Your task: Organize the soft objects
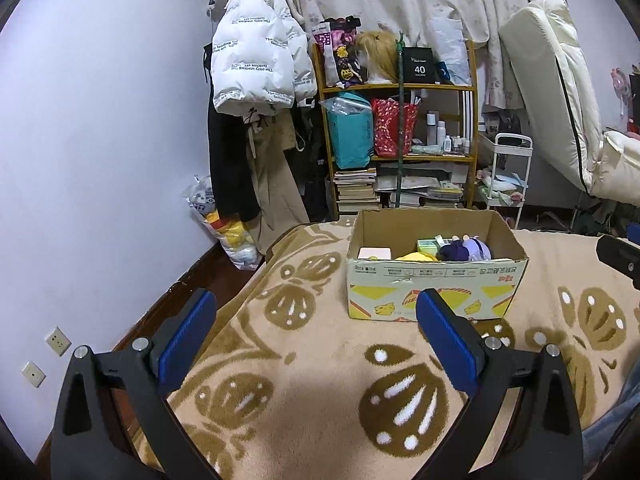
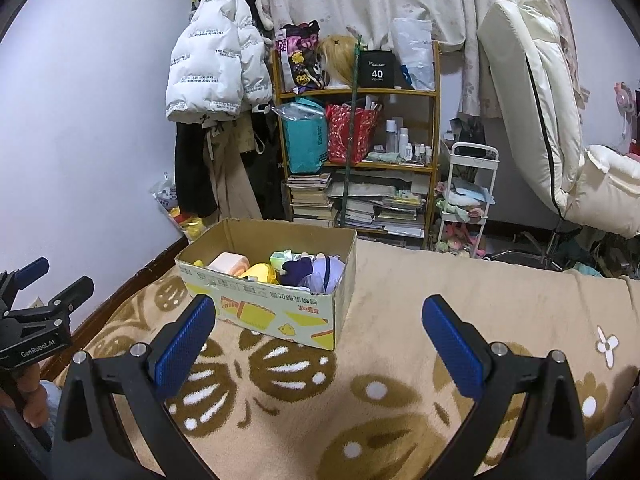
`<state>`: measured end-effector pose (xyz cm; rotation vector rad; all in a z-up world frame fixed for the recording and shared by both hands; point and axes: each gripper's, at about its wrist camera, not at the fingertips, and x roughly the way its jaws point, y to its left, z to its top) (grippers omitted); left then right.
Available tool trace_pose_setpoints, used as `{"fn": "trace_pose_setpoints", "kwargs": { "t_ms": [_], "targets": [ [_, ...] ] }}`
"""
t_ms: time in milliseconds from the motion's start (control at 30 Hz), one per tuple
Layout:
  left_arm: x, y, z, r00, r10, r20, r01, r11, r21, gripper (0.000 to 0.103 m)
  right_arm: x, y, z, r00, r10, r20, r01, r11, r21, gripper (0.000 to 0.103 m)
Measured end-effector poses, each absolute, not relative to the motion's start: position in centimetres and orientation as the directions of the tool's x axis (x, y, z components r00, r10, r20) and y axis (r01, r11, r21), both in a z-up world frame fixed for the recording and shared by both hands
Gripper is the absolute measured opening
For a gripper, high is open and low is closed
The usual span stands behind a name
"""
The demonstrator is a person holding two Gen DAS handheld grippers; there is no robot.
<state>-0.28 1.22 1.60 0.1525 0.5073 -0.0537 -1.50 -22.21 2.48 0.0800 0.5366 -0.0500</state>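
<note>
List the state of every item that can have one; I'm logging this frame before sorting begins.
Left gripper: open, empty, above the blanket.
Right gripper: open, empty.
Brown cardboard box: flaps open, upright on the beige patterned blanket.
Purple plush doll: lying inside the box.
Yellow plush toy: inside the box, partly hidden.
White puffer jacket: hanging by the wall.

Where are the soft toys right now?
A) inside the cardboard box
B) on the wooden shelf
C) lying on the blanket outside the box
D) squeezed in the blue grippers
A: the yellow plush and the purple doll sit inside the open cardboard box, while the left gripper and right gripper are both open and hold nothing.
</note>
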Motion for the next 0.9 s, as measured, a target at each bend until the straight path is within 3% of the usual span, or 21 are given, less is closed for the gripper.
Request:
{"fn": "trace_pose_setpoints", "kwargs": {
  "t_ms": [900],
  "targets": [
    [-0.20, 1.20, 1.34, 0.868, -0.023, -0.496, 0.095, 0.988, 0.121, 0.099, -1.48, -22.03, 2.39, 0.852, -0.026, -0.523, 0.065, 0.996, 0.055, 0.103]
  ]
}}
